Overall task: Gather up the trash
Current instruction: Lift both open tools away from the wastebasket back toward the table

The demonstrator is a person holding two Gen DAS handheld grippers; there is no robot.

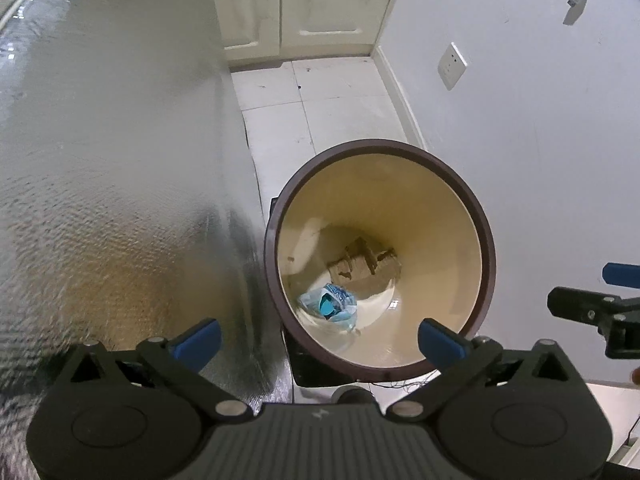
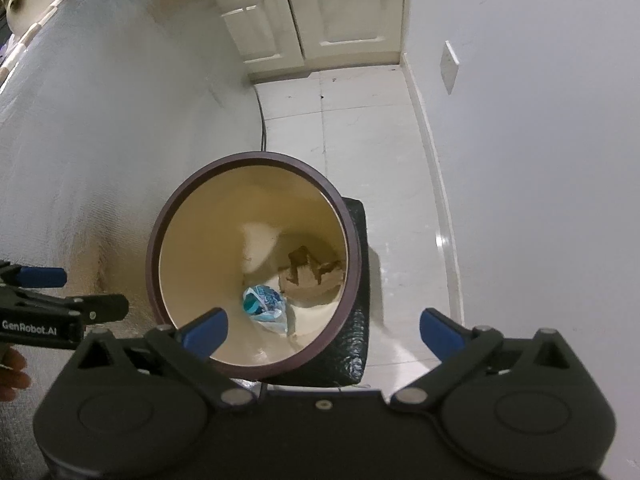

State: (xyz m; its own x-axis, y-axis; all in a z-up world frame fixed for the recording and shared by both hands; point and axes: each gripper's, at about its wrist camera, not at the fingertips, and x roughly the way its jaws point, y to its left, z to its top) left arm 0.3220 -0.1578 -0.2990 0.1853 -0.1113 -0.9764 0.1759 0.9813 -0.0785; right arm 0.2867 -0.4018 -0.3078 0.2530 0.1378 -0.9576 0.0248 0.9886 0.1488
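Note:
A round bin with a brown rim (image 1: 380, 146) (image 2: 256, 158) and a cream inside stands on the floor below both grippers. At its bottom lie a crumpled blue-and-white plastic wrapper (image 1: 330, 304) (image 2: 266, 304) and a crumpled piece of brown paper (image 1: 360, 264) (image 2: 308, 272). My left gripper (image 1: 320, 340) (image 2: 80, 292) hangs open above the bin's near rim, nothing between its blue pads. My right gripper (image 2: 323, 334) (image 1: 592, 288) is beside it, also open and empty, pointing down over the bin's near right side.
A silver foil-covered surface (image 1: 100, 160) rises close on the left of the bin. A white wall with a socket (image 1: 452, 66) runs along the right. Cream cabinets (image 1: 300, 0) close off the far end of the tiled floor (image 1: 320, 100). A black padded object (image 2: 356, 320) sits under the bin.

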